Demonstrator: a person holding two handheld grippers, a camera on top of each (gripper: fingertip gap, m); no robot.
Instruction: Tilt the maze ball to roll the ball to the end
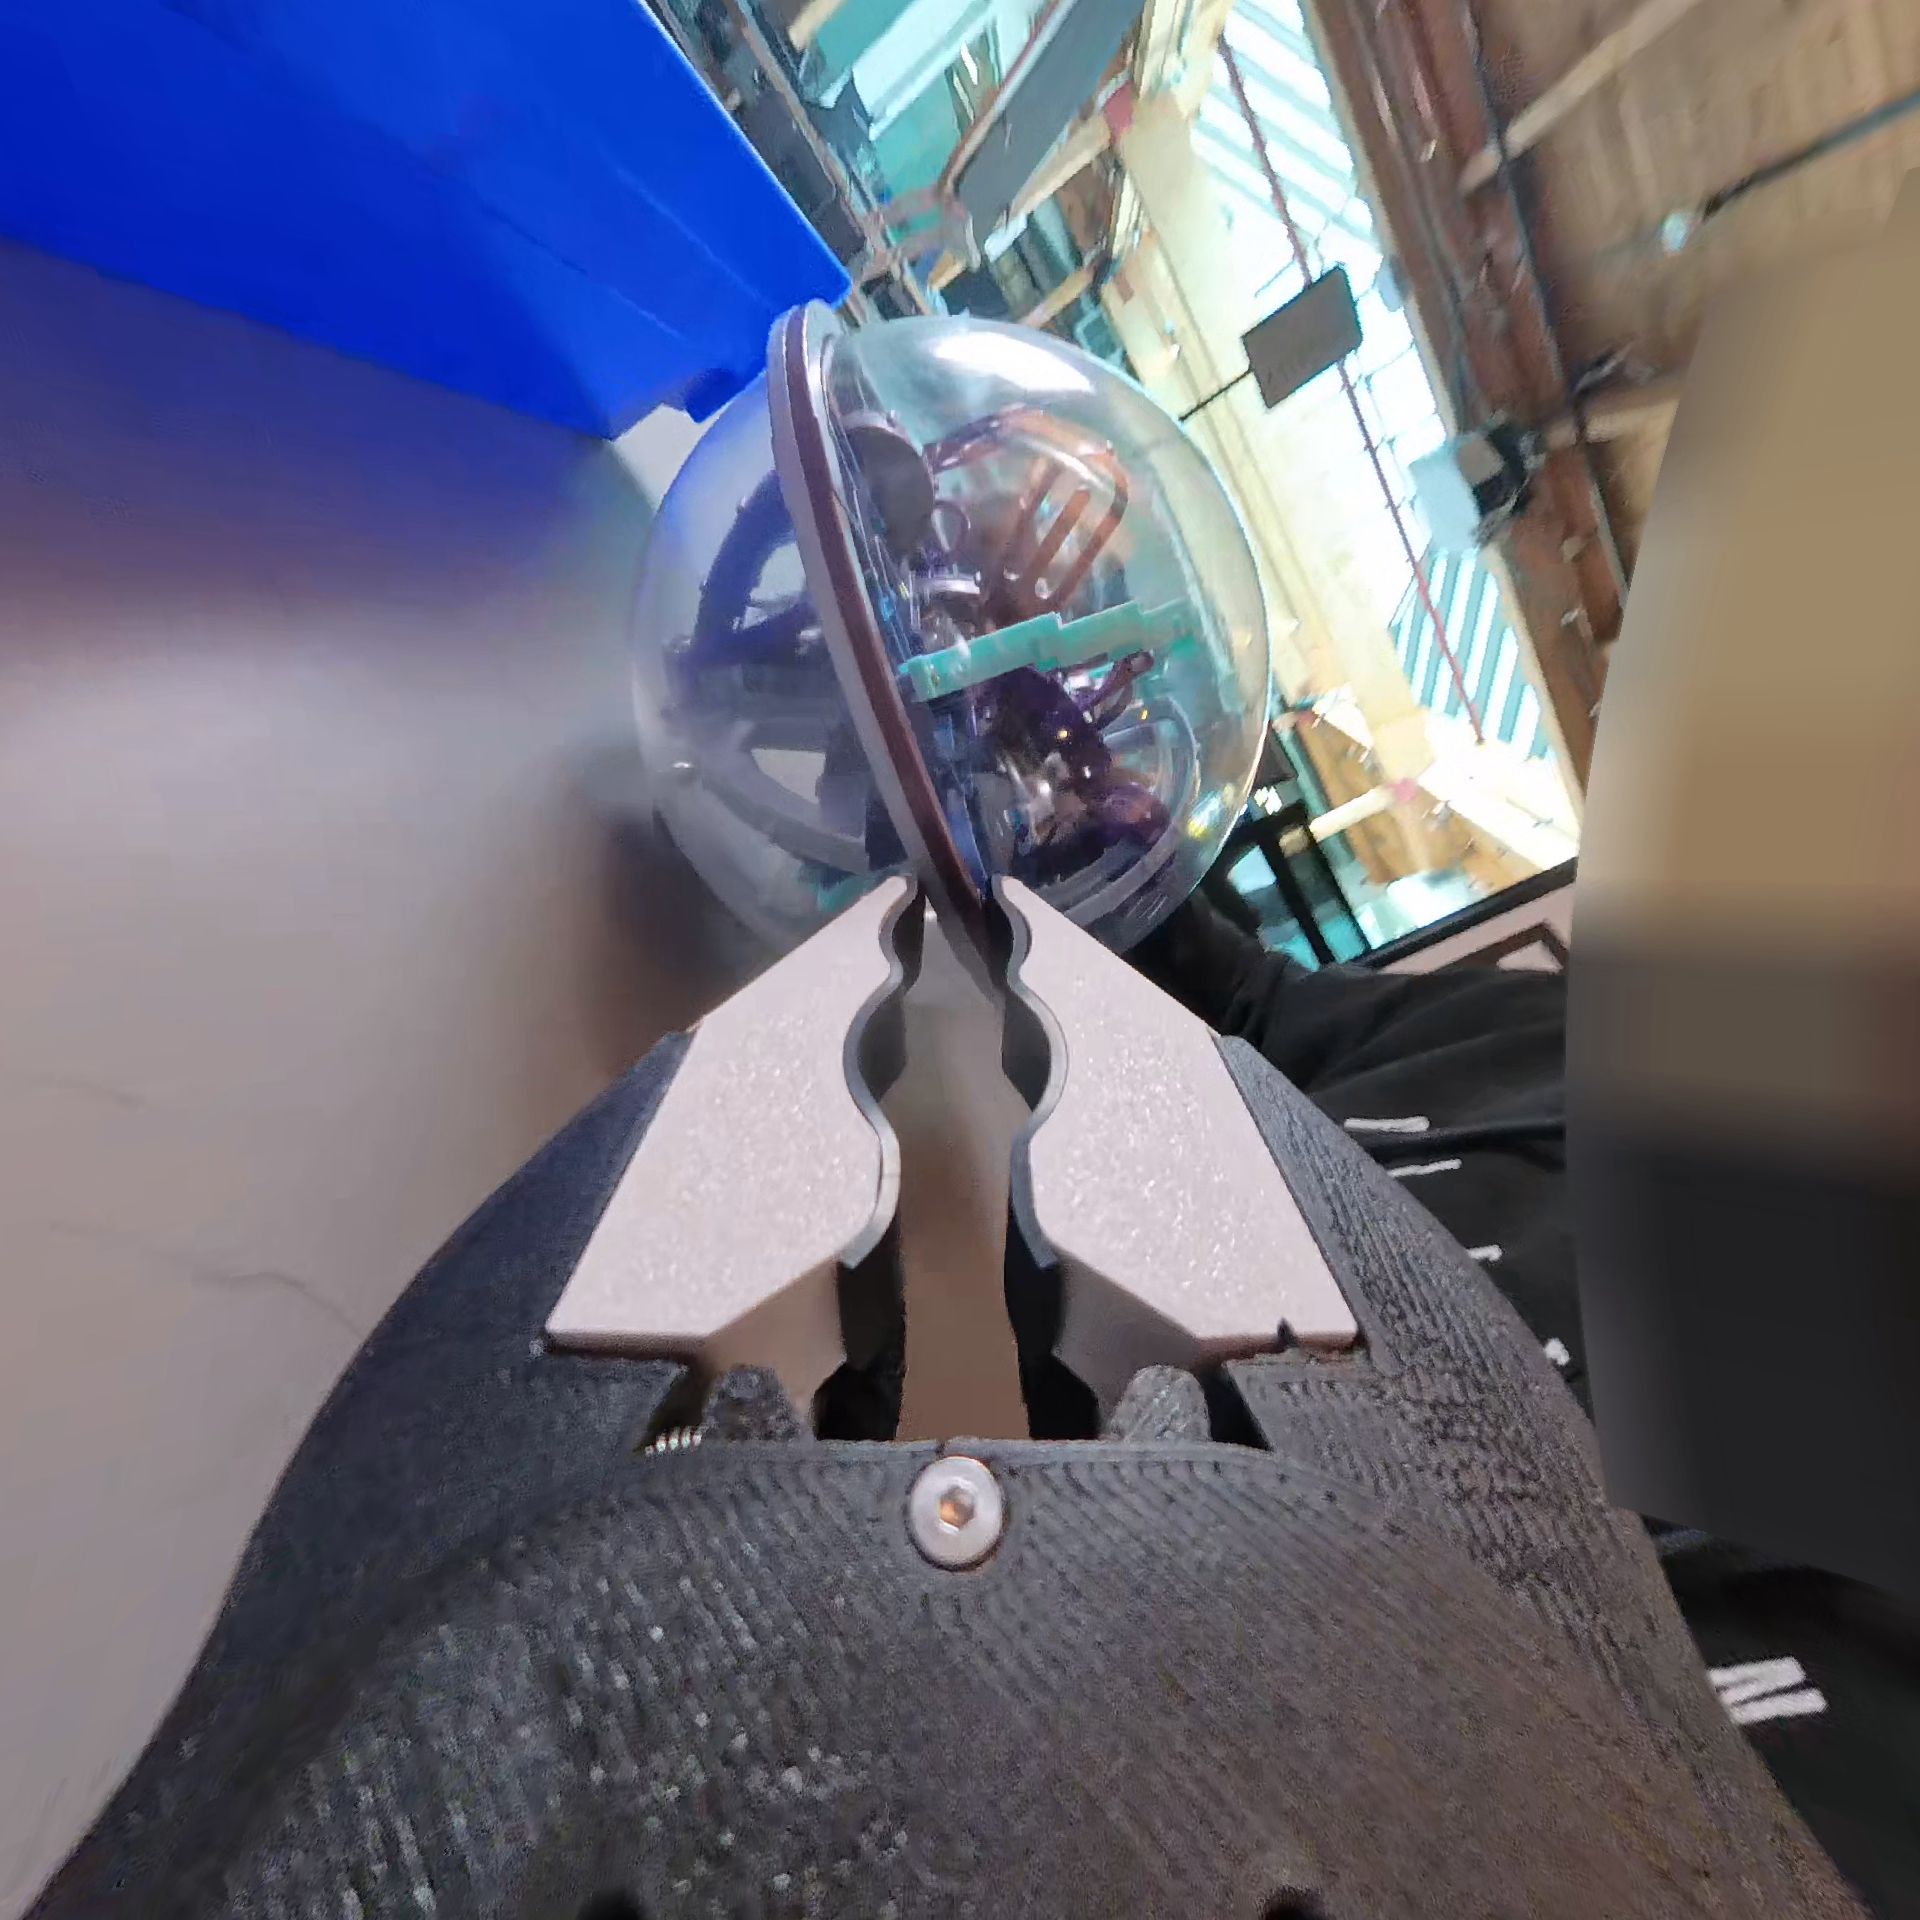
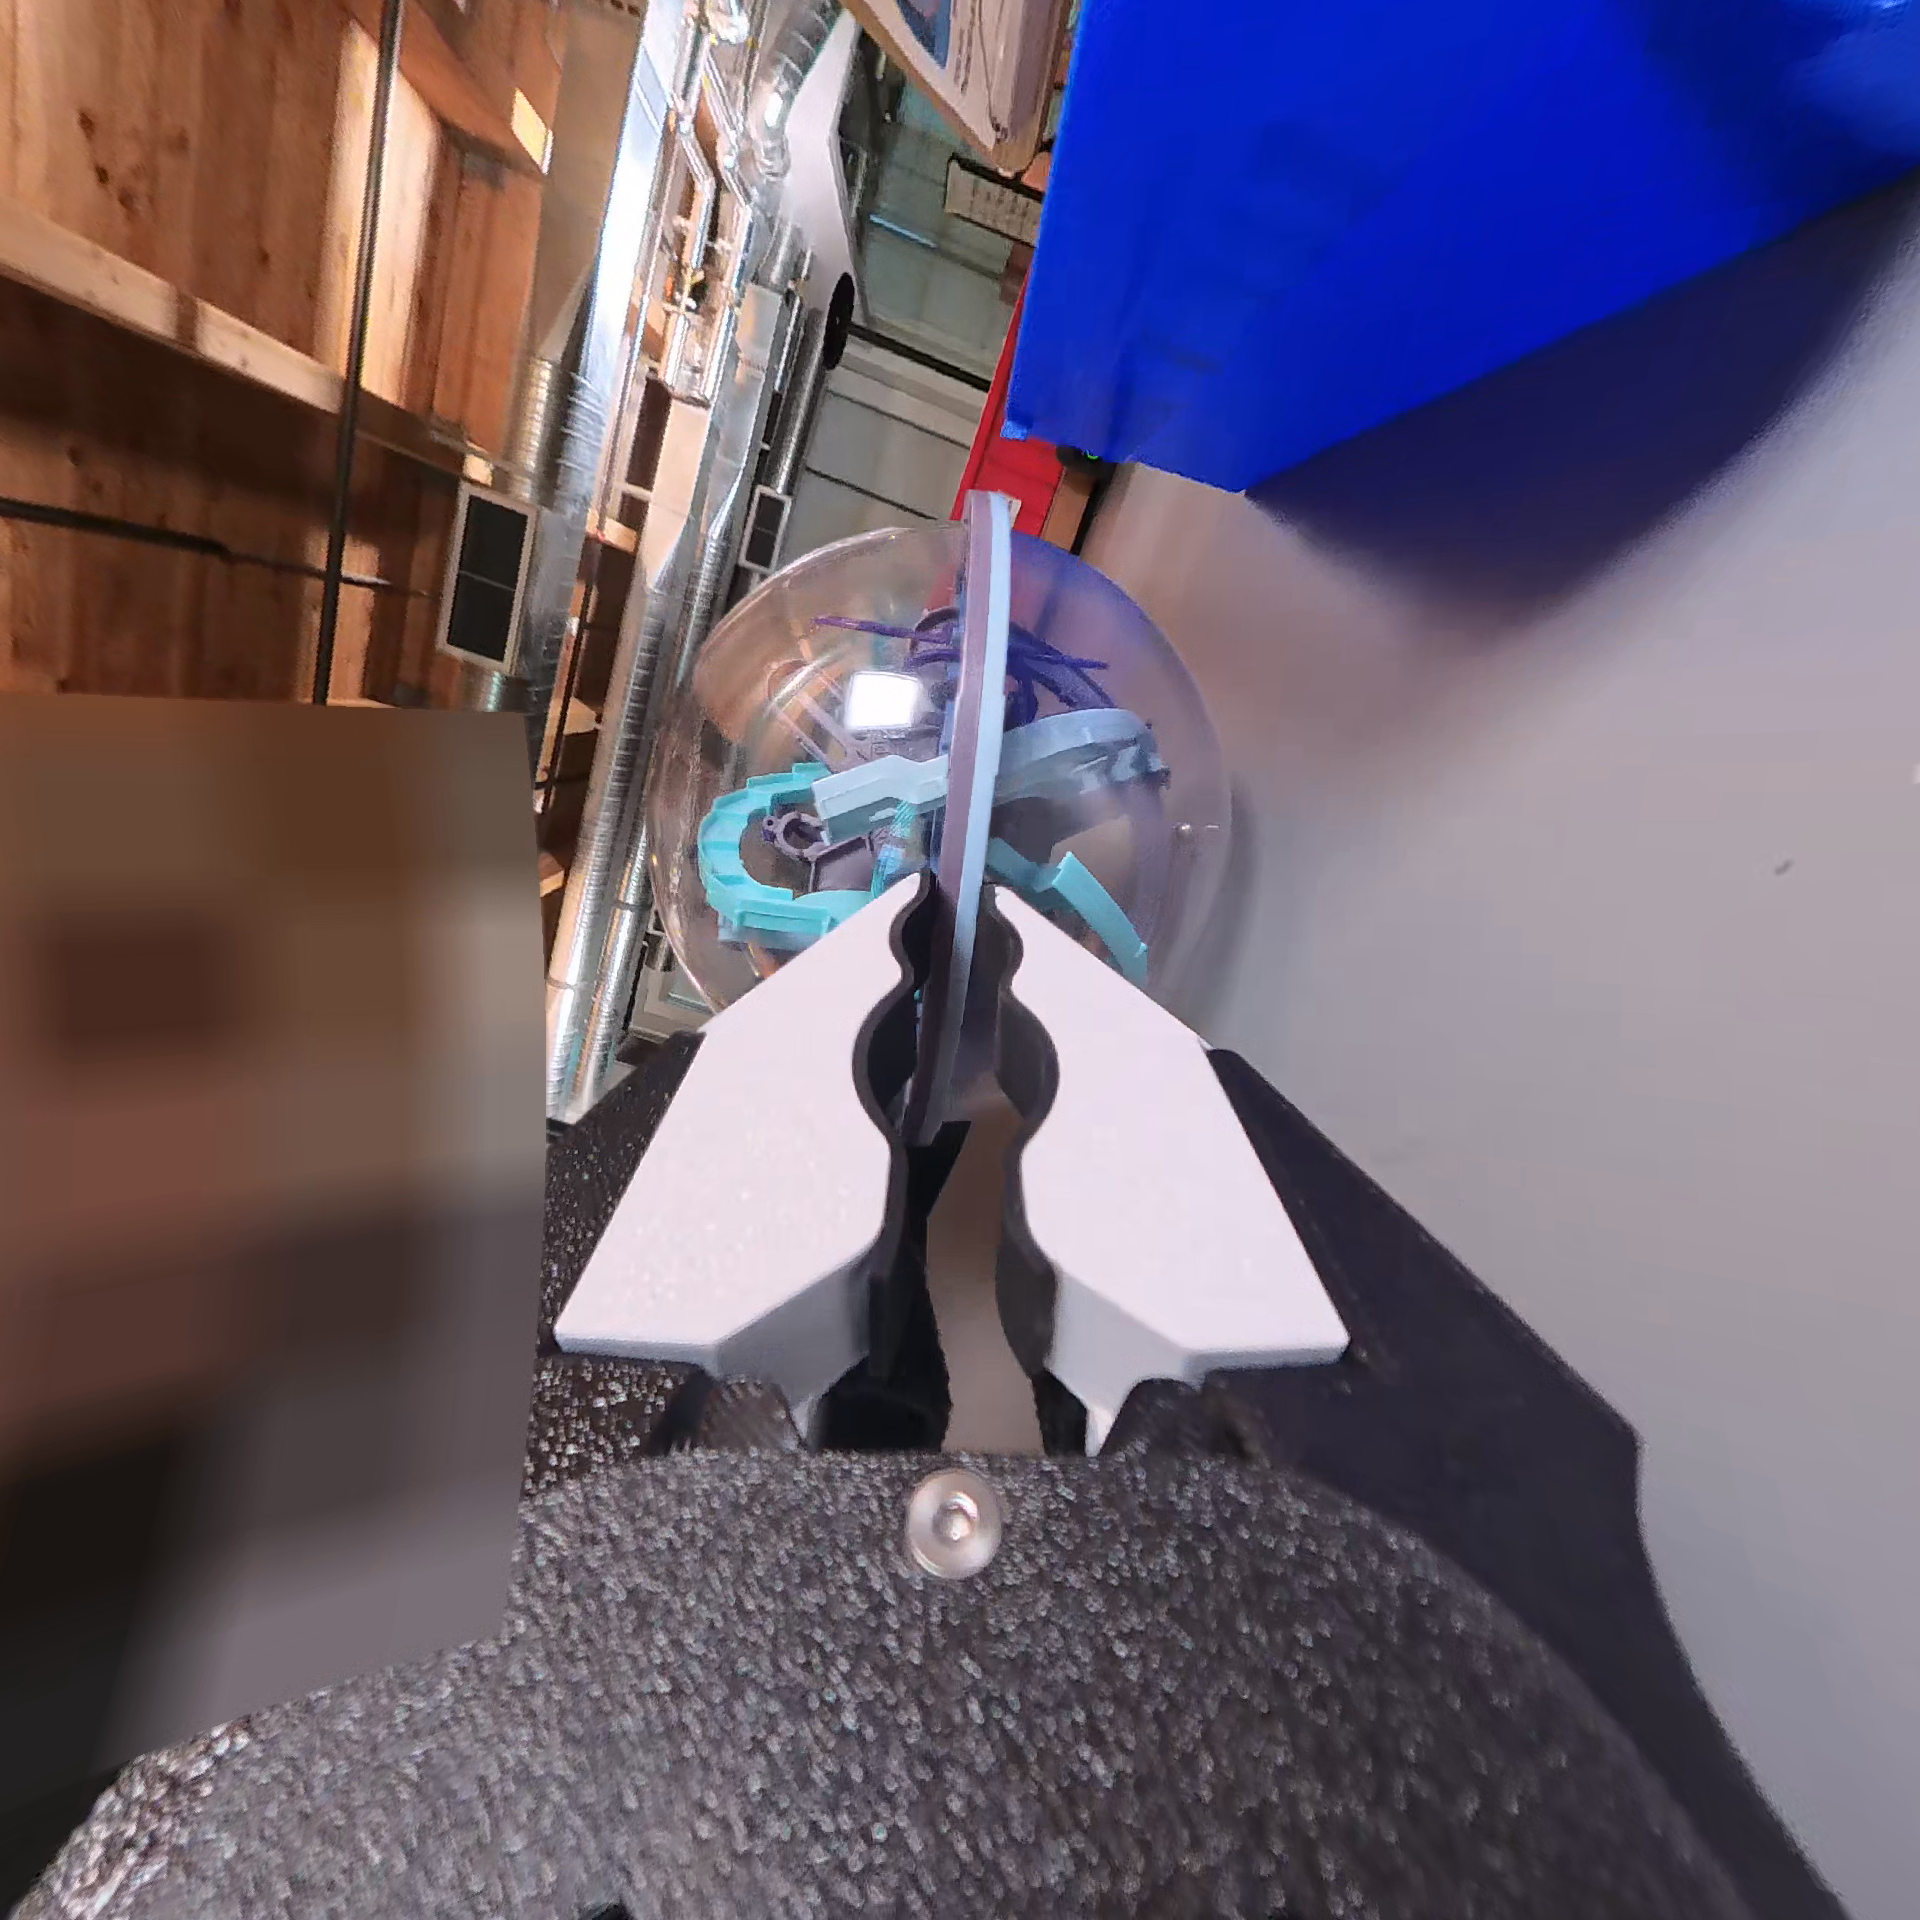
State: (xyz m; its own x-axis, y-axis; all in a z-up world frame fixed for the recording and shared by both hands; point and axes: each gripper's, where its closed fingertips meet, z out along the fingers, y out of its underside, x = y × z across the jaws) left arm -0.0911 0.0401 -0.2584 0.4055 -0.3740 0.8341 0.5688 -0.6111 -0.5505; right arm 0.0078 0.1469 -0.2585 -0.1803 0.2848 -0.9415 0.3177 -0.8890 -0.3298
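The maze ball [image 1: 1060, 582] is a clear sphere with teal, purple and copper tracks inside and a flat grey ring around its middle. My left gripper [image 1: 956, 894] is shut on that ring at the sphere's near edge. In the right wrist view the maze ball [image 2: 821, 790] shows teal and blue tracks. My right gripper [image 2: 961, 894] is shut on the ring [image 2: 971, 748] from the opposite side. The sphere is held off the grey table between both grippers, with the ring near upright in both views. The small ball inside is not clearly visible.
A blue bin [image 1: 395, 208] stands on the grey table [image 1: 260, 831] close behind the sphere; it also shows in the right wrist view [image 2: 1455, 229]. A person's dark sleeve [image 1: 1403, 1039] lies to the right. Wooden shelving [image 2: 208, 312] and metal ducting [image 2: 623, 520] fill the background.
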